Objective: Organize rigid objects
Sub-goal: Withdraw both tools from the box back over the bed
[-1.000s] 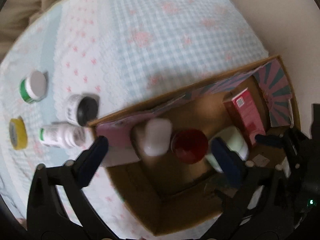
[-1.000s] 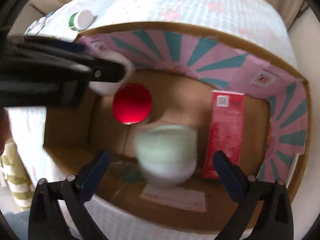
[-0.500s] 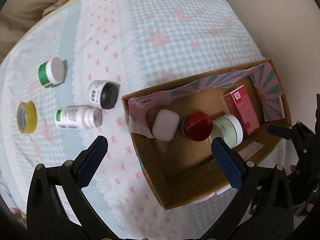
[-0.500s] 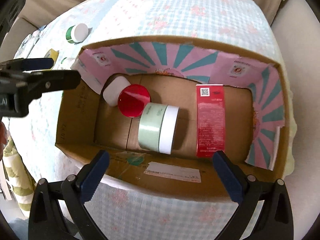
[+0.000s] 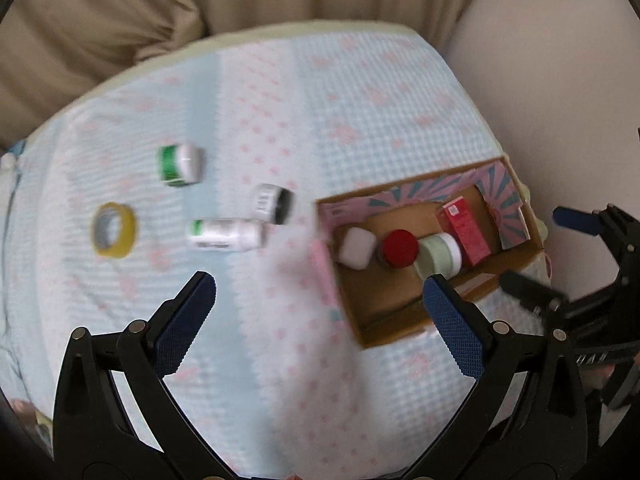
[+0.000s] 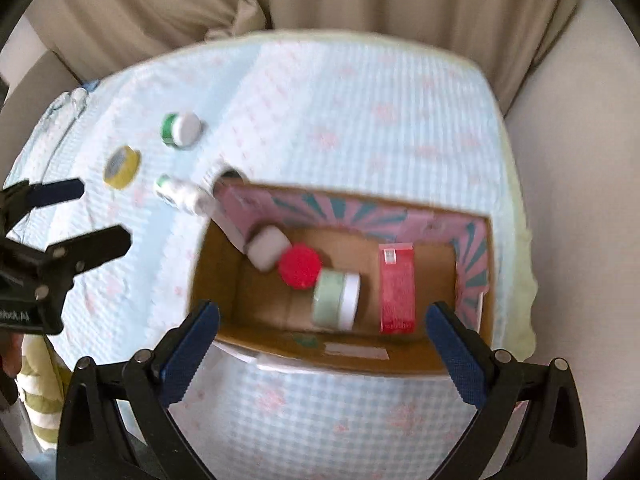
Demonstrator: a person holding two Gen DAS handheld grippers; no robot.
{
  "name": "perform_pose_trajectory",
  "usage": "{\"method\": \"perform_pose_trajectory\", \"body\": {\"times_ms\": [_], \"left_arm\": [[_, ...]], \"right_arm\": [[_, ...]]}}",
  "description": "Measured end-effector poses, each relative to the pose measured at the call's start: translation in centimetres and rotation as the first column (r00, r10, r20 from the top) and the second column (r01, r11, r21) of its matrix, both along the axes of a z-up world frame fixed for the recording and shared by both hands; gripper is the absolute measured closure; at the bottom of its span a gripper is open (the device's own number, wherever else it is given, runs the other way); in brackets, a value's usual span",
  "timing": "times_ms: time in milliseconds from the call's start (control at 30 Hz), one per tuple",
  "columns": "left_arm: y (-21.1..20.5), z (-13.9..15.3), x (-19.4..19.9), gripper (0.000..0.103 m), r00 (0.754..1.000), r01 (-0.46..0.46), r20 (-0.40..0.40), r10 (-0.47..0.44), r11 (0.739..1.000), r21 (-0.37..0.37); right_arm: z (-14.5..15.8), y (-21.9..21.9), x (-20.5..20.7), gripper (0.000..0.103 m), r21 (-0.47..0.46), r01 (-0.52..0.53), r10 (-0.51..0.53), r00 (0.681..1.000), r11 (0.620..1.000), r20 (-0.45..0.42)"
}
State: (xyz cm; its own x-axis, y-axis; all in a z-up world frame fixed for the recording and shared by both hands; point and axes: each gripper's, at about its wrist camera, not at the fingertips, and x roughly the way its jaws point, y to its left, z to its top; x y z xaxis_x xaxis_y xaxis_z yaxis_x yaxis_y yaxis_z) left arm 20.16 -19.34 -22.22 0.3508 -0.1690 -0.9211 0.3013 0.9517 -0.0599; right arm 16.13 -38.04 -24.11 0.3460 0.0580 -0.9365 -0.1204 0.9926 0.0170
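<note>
**Four loose containers left on the cloth, four already boxed**

On the far left of the checked cloth (image 5: 360,100) lies a yellow tape roll (image 5: 114,230), resting on its side with the hole facing up. Just right of it and farther back sits a green-banded tub (image 5: 180,162) with a white lid. Nearer the middle, a white pill bottle (image 5: 226,235) lies flat, and touching or just beside its cap end is a small jar with a black lid (image 5: 274,203). All four look light, stiff and smooth-sided, so I would judge them easy to lift but apt to roll or slip. The bottle is best pinched across its body and the tubs across their walls, while the tape roll offers its rim.

The left gripper (image 5: 320,312) hangs above bare cloth, jaws spread wide and holding nothing. Right of it stands the cardboard box (image 6: 320,354) with a pink and teal lining. Inside, from left to right, are a white rounded case (image 6: 267,248), a red-lidded jar (image 6: 300,266), a pale green tub (image 6: 335,300) and a red carton (image 6: 397,288). The right gripper (image 6: 322,344) hovers over the box's near wall, also wide apart and empty.

Both views are smeared by motion, so labels cannot be read. From the right wrist, the black-lidded jar is almost wholly hidden behind the box corner.
</note>
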Motion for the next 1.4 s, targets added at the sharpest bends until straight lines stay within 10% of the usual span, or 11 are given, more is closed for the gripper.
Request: {"method": "perform_pose_trajectory", "body": {"times_ms": [600, 1000, 1400], "left_arm": [[24.7, 3.2, -4.5, 0.0, 0.979, -0.182, 0.088, 0.181, 0.983, 0.005], [35.8, -3.2, 1.7, 0.0, 0.99, -0.136, -0.019, 0.137, 0.99, 0.022], [35.1, -13.1, 11.8, 0.0, 0.995, -0.008, -0.094, 0.015, 0.997, 0.074]], "right_arm": [[5.5, 17.2, -3.6, 0.0, 0.118, 0.098, -0.109, 0.991, 0.988, 0.083], [1.1, 27.3, 1.2, 0.0, 0.078, 0.206, -0.207, 0.978, 0.975, -0.001], [-6.4, 27.4, 9.7, 0.0, 0.12, 0.47, -0.451, 0.879, 0.875, -0.151]]}}
